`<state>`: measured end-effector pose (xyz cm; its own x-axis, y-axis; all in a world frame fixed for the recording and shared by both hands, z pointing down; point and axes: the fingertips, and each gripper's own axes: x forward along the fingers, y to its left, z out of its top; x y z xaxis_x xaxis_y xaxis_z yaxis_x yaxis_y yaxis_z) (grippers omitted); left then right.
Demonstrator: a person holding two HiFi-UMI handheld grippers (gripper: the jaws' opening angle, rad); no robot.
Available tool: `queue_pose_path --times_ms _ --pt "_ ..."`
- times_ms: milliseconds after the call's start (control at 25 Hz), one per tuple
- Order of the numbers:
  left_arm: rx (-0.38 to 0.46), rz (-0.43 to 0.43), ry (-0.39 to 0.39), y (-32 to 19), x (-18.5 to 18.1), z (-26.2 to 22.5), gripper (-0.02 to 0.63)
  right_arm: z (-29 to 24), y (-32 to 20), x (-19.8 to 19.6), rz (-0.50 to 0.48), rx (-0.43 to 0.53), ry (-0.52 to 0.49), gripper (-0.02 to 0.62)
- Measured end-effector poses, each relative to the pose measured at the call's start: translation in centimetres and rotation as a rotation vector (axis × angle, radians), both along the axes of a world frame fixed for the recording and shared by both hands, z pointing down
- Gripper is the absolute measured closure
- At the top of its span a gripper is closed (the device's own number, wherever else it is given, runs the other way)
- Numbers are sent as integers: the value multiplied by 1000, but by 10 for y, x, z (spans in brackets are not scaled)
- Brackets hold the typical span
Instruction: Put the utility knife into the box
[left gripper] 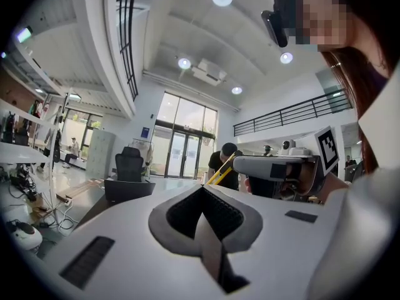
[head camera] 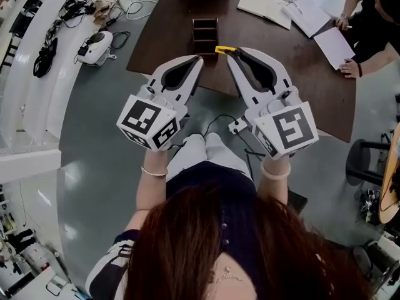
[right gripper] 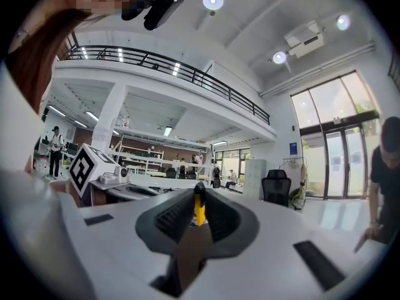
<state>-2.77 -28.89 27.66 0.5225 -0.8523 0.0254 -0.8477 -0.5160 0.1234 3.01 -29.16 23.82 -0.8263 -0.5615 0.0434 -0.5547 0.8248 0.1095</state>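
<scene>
One knife (head camera: 223,49), yellow with a dark end, is pinched between the jaws of the right gripper (head camera: 231,55). It sits close to the single dark box (head camera: 194,36) (divided inside) on the brown table (head camera: 294,74). Of the two grippers, the left gripper (head camera: 199,59) has its jaws together, holding nothing.

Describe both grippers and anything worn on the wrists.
Left gripper and right gripper: white tapered shells, dark grey padded insides, each with a cube of black-and-white square markers. A thin bracelet on the left wrist, a pale band on the right.
</scene>
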Motion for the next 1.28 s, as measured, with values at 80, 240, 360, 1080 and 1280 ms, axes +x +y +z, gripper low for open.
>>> queue_pose_path --times_ms 80,240,360,1080,1280 --pt "2 3 -1 -12 -5 -1 604 -1 -11 -5 2 3 -3 537" --pt "6 19 -1 -38 -11 -3 604 -2 -34 -11 12 8 -1 537" --pt "0 29 4 -56 -15 -2 604 0 -52 -16 19 -5 4 537" --pt "-212 8 85 -140 -43 105 604 151 -157 -48 59 -349 61 537" --pt "-277 2 98 -152 -44 145 604 205 -168 -53 67 -434 88 537"
